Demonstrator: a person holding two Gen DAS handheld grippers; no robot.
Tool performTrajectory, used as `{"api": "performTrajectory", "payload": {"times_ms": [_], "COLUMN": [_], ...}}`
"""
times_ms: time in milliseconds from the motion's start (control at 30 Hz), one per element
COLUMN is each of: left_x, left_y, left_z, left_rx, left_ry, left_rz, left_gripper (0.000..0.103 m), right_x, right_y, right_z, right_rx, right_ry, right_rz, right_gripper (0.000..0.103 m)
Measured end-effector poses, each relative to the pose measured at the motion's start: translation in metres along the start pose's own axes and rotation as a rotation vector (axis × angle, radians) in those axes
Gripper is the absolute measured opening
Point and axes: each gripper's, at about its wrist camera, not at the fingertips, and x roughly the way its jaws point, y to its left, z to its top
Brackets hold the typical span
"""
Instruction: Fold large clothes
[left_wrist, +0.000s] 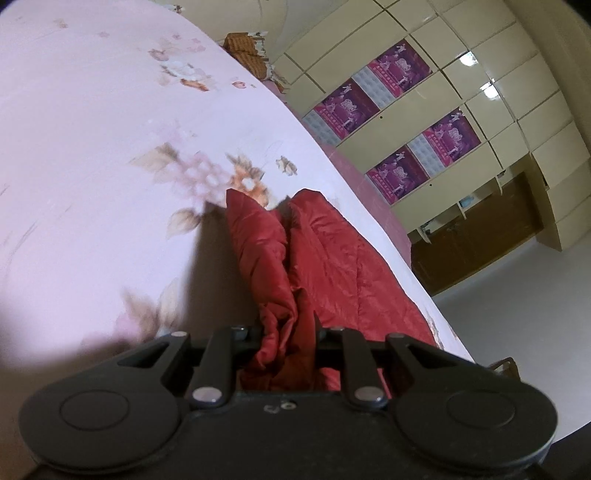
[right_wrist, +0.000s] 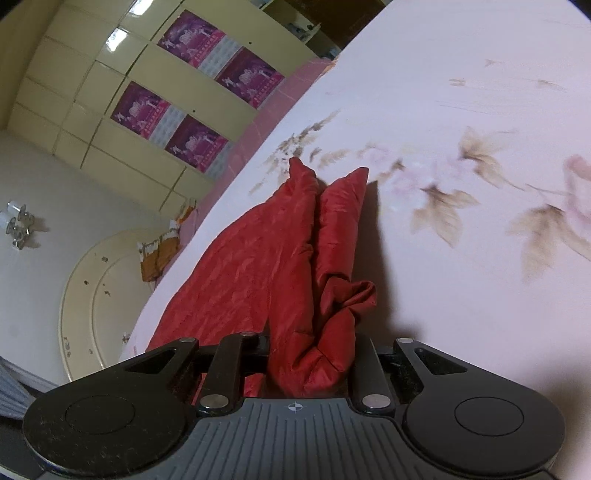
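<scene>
The left gripper (left_wrist: 284, 332) was clamped on a bunched fold of the red quilted garment (left_wrist: 325, 258) – shiny, creased, lying on the pink floral bedsheet (left_wrist: 92, 147). The right gripper (right_wrist: 314, 347) pinched another bunch of it, near the bed's edge.

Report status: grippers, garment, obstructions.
Left gripper shut on red garment. Right gripper shut on it too. Garment trails onto floral bedsheet. Nothing in the way.

Your left gripper (left_wrist: 286, 332) and right gripper (right_wrist: 312, 354) each have a bunch of the quilted garment (left_wrist: 332, 258) between their jaws; it trails ahead onto the bedsheet (left_wrist: 110, 147); the wardrobe (right_wrist: 110, 110) stands beyond the bed's edge
</scene>
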Motion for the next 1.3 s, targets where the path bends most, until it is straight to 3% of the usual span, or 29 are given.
{"api": "performTrajectory", "payload": {"times_ms": [233, 600, 867, 1167, 1233, 1300], "left_x": [-0.032, -0.069, -0.078, -0.08, -0.095, -0.114], "left_y": [0.013, 0.023, 0.041, 0.057, 0.064, 0.069], "left_z": [-0.028, -0.062, -0.087, -0.086, -0.08, -0.073], "left_rx": [-0.002, -0.016, -0.056, -0.036, -0.046, -0.035], "left_ry": [0.004, -0.018, -0.022, -0.035, -0.056, -0.104], "left_rz": [0.003, 0.002, 0.021, 0.012, 0.039, 0.123], "left_gripper": [0.018, 0.018, 0.018, 0.041, 0.048, 0.055], "right_x": [-0.037, -0.076, -0.082, -0.073, -0.085, -0.1], "right_y": [-0.017, -0.036, -0.052, -0.077, -0.083, -0.089], "right_z": [-0.027, -0.041, -0.05, -0.047, -0.043, -0.037], "right_rx": [0.004, -0.007, -0.004, 0.06, 0.048, 0.027], "right_ry": [0.011, 0.019, 0.045, 0.044, 0.001, -0.055], "right_rz": [-0.003, 0.025, 0.03, 0.041, 0.015, -0.027], "right_gripper": [0.018, 0.018, 0.018, 0.021, 0.036, 0.044]}}
